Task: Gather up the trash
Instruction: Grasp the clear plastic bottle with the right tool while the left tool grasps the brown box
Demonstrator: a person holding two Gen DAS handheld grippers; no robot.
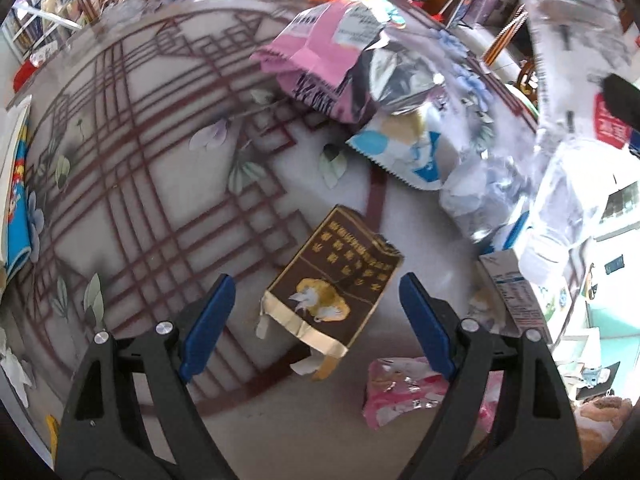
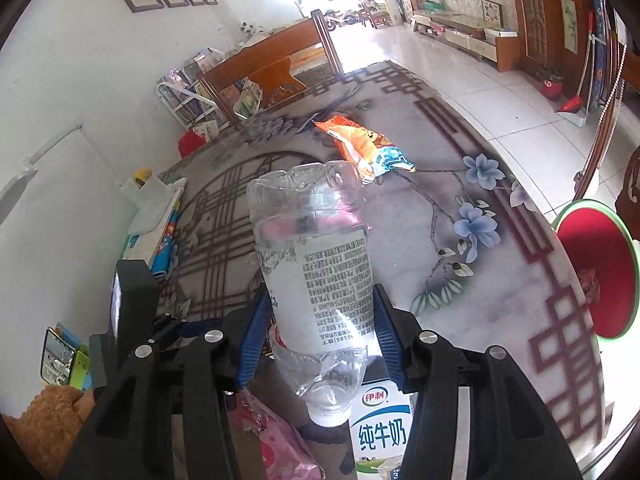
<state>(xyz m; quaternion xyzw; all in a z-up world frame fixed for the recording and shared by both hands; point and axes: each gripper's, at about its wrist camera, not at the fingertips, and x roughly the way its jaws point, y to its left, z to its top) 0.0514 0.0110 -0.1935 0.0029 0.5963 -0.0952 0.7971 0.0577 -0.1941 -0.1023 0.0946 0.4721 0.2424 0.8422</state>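
Observation:
My left gripper (image 1: 316,320) is open and hangs over a crumpled brown and gold cigarette pack (image 1: 334,286) that lies on the patterned table (image 1: 160,140) between its blue pads. My right gripper (image 2: 318,332) is shut on a clear plastic bottle (image 2: 316,268), held cap down above the table; the bottle also shows blurred in the left wrist view (image 1: 572,80). Other trash lies around: a pink snack bag (image 1: 320,64), a blue and white wrapper (image 1: 404,152), an orange snack bag (image 2: 366,146), a pink wrapper (image 1: 404,392) and a milk carton (image 2: 380,432).
Books and a blue booklet (image 2: 160,236) sit at the table's left edge. A wooden chair (image 2: 276,68) stands at the far side. A red and green stool (image 2: 596,268) is at the right, beside the table's edge. A second carton (image 1: 516,292) stands right of my left gripper.

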